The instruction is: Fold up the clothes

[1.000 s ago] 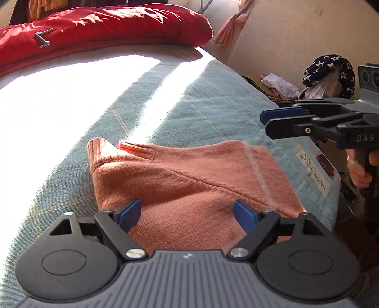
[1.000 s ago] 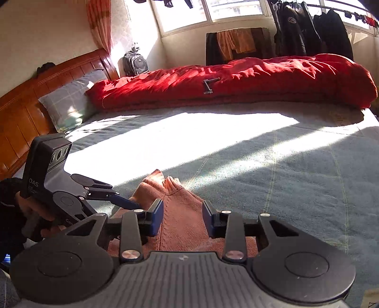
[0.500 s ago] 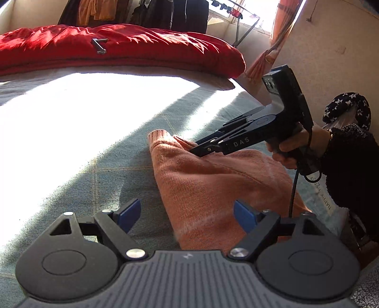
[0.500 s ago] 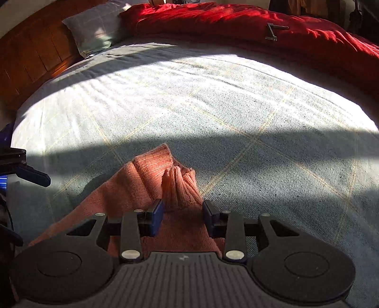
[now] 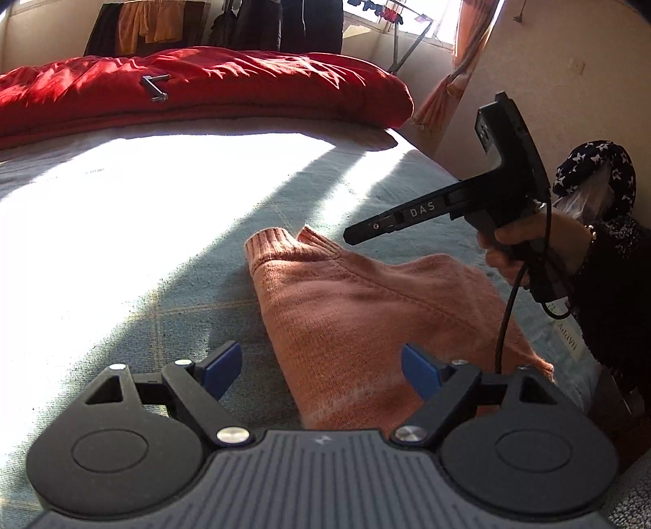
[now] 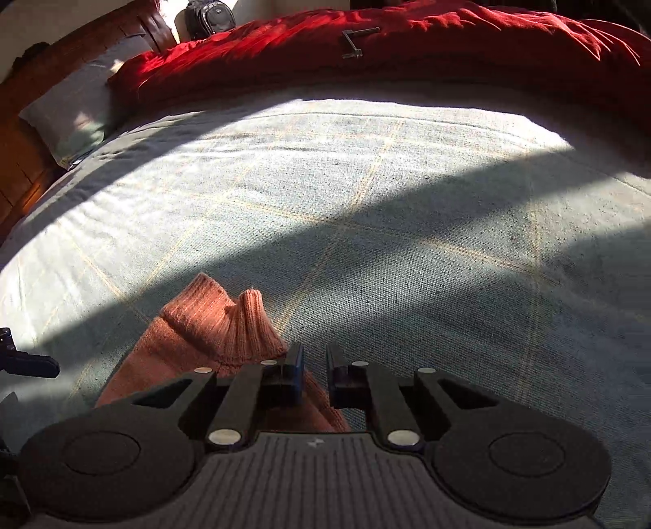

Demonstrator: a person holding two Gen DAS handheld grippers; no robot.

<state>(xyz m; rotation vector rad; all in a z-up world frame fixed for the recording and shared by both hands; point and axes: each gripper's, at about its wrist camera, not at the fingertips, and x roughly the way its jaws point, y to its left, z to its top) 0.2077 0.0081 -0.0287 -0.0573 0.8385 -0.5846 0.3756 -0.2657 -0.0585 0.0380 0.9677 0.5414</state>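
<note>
Right hand-held gripper [image 6: 313, 372] closing above orange sweater [image 5: 366, 317], left hand-held gripper [image 5: 321, 368] wide apart

You have one salmon-pink knitted sweater [image 5: 366, 309] on the bed, showing two ribbed cuffs [image 6: 228, 321] (side by side at its far end); one red quilt [image 5: 203, 87] with one metal bracket [image 5: 154, 87] lying on it; one grey pillow [image 6: 73, 110]; one backpack [image 6: 209, 18]; two grippers, the left gripper [image 5: 321, 366] and the right gripper [image 6: 314, 376].
</note>
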